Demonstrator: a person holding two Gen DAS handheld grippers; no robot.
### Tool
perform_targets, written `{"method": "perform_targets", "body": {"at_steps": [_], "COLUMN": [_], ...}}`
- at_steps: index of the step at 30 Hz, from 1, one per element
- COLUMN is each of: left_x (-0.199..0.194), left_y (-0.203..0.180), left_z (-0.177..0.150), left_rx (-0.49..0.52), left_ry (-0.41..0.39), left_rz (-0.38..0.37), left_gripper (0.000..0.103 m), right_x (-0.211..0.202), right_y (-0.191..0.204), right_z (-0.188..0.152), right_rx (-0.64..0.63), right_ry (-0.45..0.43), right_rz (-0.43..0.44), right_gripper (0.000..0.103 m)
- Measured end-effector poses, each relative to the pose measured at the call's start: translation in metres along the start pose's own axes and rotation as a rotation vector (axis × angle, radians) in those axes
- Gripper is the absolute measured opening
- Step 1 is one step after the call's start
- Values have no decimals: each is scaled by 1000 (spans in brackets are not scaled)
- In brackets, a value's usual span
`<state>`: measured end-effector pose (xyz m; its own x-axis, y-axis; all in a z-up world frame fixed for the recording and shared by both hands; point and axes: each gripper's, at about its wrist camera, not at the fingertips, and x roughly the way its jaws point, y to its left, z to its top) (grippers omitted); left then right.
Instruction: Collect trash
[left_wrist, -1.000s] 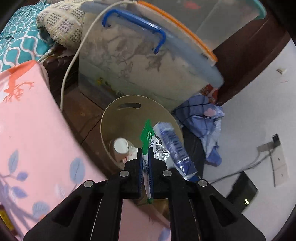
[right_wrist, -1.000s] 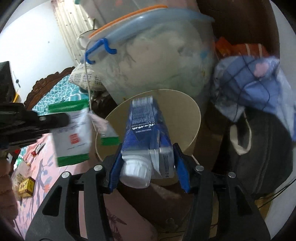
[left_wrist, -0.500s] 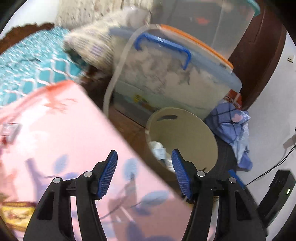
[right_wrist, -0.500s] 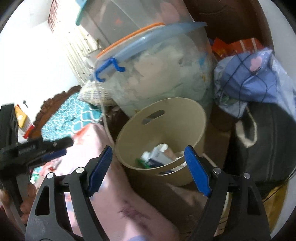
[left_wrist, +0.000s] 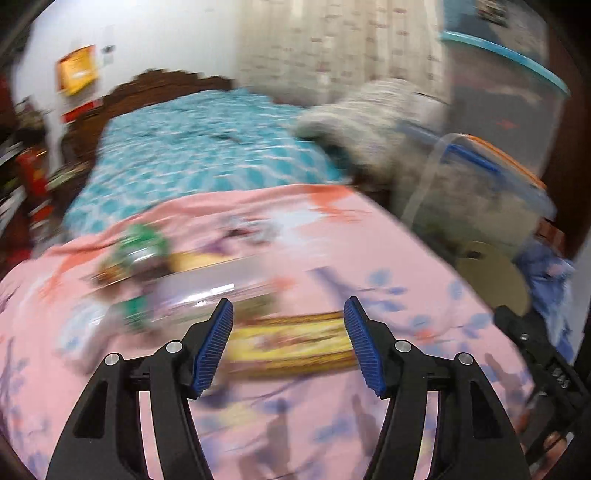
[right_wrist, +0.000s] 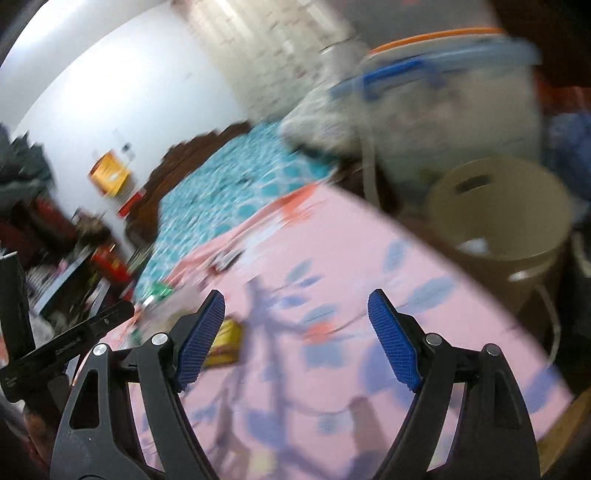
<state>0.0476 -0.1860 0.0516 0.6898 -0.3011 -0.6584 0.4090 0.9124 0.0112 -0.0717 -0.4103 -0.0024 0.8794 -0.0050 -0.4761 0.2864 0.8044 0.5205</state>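
Both views are motion-blurred. My left gripper (left_wrist: 288, 339) is open and empty above the pink bedsheet (left_wrist: 332, 236). Just ahead of it lies a yellow wrapper (left_wrist: 291, 347); beyond are a clear plastic piece (left_wrist: 207, 291) and a green wrapper (left_wrist: 140, 247). My right gripper (right_wrist: 295, 332) is open and empty over the pink sheet (right_wrist: 332, 258). The yellow wrapper (right_wrist: 225, 343) shows by its left finger. The beige trash bin (right_wrist: 506, 225) stands at the right beside the bed with trash inside; it also shows in the left wrist view (left_wrist: 491, 277).
A teal bedspread (left_wrist: 199, 155) covers the far bed, with a patterned pillow (left_wrist: 373, 114). Clear storage tubs (right_wrist: 454, 103) stack behind the bin. Blue cloth (left_wrist: 546, 266) lies by the bin. The left gripper's body (right_wrist: 62, 343) shows at the right view's left edge.
Both grippers released their trash into the bin, opened, and swung left from the bin toward the pink sheet with its wrappers.
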Motion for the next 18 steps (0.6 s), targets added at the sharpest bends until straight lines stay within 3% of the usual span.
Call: {"method": "perform_targets", "body": {"at_steps": [9,13,18], "left_x": [-15,-21,-20], "left_y": [161,212,236], "left_z": [-63,-89,-109], "left_rx": [-207,-278,-294], "left_ry": [84,117,143], "left_rz": [301,358,368], "left_gripper": [60,60,60], "right_x": [49,69,83], "right_y": [95,128,154], "right_z": [-43,-63,-88], "right_rx": [-151,-207,-247], "right_ry": [135,188,238], "right_rz": [94,123,149], "right_gripper": [81,81,81]}}
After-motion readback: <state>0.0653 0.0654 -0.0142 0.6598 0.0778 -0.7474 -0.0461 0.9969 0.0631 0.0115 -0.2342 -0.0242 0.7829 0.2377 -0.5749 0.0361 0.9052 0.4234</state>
